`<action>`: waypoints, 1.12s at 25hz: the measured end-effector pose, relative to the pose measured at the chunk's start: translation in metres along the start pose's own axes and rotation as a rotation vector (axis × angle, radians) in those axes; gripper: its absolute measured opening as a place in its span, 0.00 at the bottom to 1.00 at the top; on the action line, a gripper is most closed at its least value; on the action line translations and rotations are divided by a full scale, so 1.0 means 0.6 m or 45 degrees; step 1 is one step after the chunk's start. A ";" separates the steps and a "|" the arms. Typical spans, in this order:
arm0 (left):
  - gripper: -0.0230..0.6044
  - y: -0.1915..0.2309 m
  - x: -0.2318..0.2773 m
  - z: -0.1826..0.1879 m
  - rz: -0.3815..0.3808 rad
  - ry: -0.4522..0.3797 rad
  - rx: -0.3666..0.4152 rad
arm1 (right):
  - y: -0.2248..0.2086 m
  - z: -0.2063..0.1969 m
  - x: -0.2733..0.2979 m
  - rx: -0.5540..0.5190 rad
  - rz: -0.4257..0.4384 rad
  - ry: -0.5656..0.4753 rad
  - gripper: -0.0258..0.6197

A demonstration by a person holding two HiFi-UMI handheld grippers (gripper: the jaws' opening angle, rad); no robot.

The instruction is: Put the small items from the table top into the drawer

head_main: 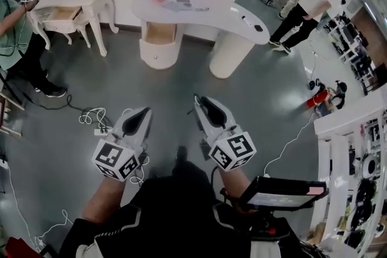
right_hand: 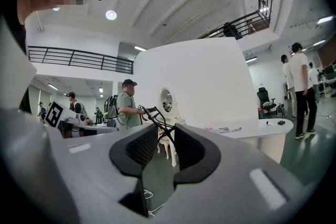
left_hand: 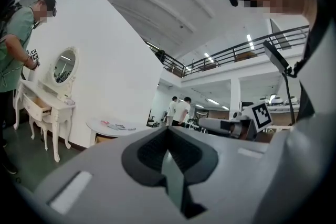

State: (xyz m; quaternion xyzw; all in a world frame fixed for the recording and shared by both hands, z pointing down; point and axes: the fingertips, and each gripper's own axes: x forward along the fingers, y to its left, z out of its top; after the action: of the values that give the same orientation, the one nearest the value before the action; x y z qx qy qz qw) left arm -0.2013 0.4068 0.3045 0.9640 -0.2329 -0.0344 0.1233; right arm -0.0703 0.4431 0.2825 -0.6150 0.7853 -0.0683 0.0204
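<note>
**Entry: two hand-held grippers facing the curved table**

- We list the left gripper with its jaws together and nothing between them.
- We list the right gripper with its jaw tips pinching a thin black wire-framed item; we cannot tell what kind.
- Both grippers are held level, well apart from the white table.
- The small items lie on the table top.
- Below the table's left end we note a pedestal with a wood-coloured opening.
</note>
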 end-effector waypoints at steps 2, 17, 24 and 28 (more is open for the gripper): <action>0.04 0.014 0.024 -0.002 0.004 0.005 0.003 | -0.022 0.003 0.020 0.003 0.001 -0.014 0.19; 0.04 0.109 0.227 0.042 0.102 0.037 0.040 | -0.192 0.053 0.181 -0.004 0.109 -0.065 0.19; 0.04 0.133 0.326 0.041 0.150 0.054 0.049 | -0.289 0.055 0.229 0.025 0.154 -0.062 0.19; 0.04 0.147 0.373 0.047 0.180 0.068 0.051 | -0.342 0.062 0.256 0.048 0.170 -0.055 0.19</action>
State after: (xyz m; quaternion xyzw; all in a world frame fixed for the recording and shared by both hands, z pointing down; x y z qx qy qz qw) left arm -0.0446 0.2219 0.2976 0.9480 -0.2977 0.0047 0.1124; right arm 0.0946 0.2433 0.2811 -0.5622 0.8224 -0.0683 0.0536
